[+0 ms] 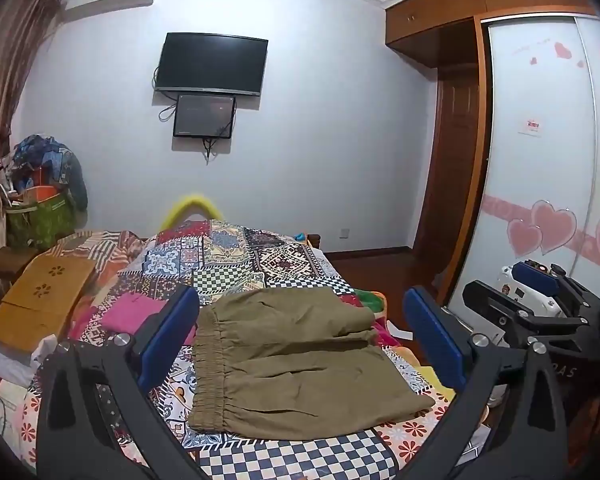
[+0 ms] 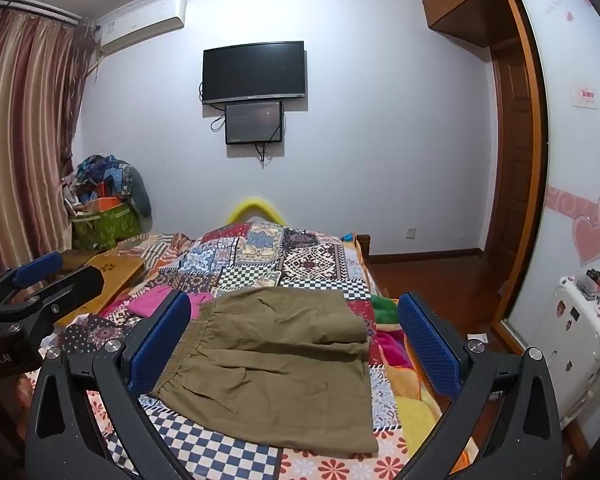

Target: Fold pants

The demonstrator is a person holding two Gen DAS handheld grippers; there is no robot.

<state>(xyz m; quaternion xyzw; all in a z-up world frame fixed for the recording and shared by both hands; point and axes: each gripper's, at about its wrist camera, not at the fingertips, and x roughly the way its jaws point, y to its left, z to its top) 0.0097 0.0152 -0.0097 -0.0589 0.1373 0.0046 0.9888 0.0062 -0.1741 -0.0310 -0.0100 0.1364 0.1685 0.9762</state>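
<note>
Folded olive pants (image 1: 296,364) lying on a patchwork bedspread (image 1: 228,256), both grippers held above them.

Nearest, the left gripper (image 1: 300,340) and right gripper (image 2: 294,344) stand fully spread, blue pads clear of the cloth. White lettering on the neighbouring gripper bodies is cut off and unreadable. Beyond, pink fabric (image 2: 156,300) and a wooden board (image 1: 44,300) lie left; a wall-mounted television (image 2: 254,72) hangs above a smaller screen (image 2: 254,122); the wardrobe door's label (image 1: 532,125) is illegible.

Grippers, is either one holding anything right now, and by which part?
Nothing is held. Left gripper and right gripper are open above the folded pants.
</note>
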